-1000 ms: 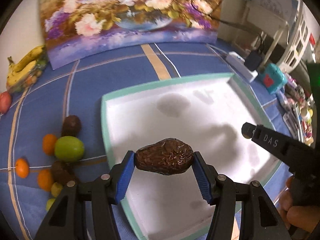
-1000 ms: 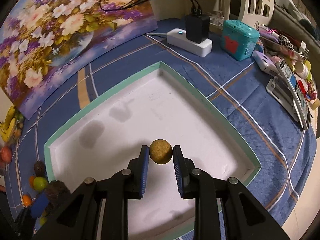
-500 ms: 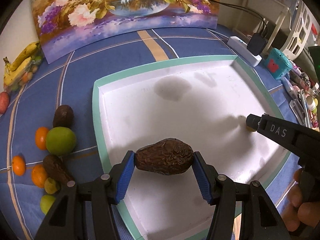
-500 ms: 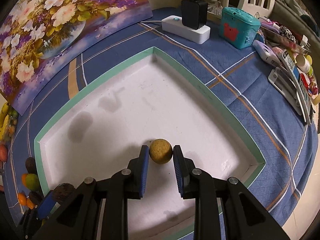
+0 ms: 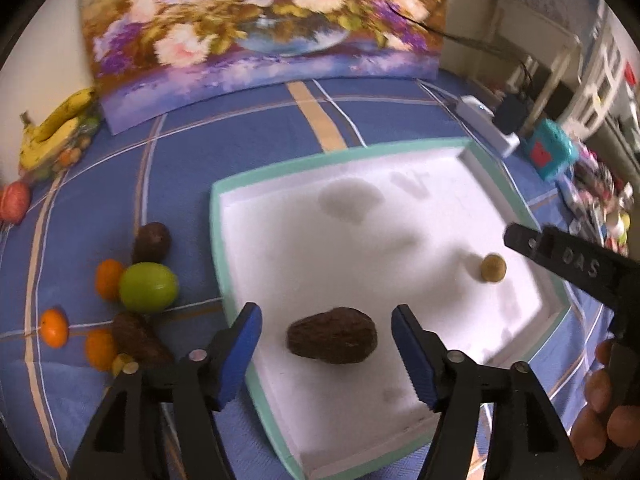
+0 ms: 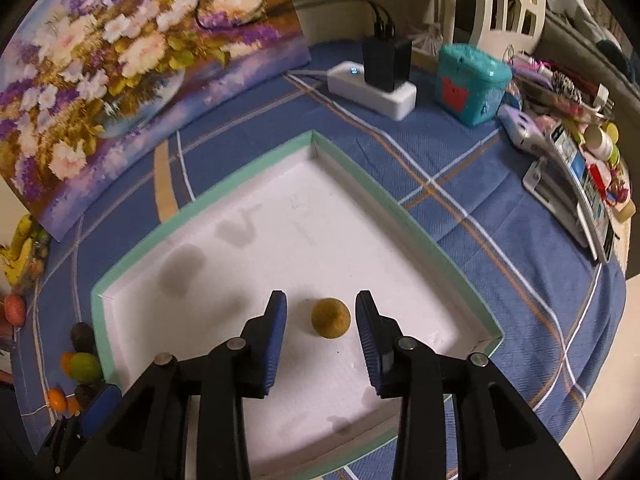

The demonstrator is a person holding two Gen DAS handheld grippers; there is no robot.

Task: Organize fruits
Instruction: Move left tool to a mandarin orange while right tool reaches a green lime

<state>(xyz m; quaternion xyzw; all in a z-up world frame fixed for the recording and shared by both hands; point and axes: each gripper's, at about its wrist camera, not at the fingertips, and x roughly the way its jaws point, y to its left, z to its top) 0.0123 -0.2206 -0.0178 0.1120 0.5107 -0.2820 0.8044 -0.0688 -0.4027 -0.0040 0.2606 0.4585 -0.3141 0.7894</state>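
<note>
flower painting [image 6: 132, 80] at back | power strip [image 6: 372, 90] beside teal box [image 6: 472, 84] | blue cloth [image 6: 500, 248]

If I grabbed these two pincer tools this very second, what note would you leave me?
Left gripper: jaws opening, pads clear of the dark brown avocado, which lies in the white tray.
Right gripper: jaws opening, the small brownish-yellow round fruit sits loose between them on the tray floor.
Done: those two fruits are in the tray.
Left: the fruits on the blue cloth to the tray's left: green apple, oranges, two more avocados. Bananas lie farther back.
</note>
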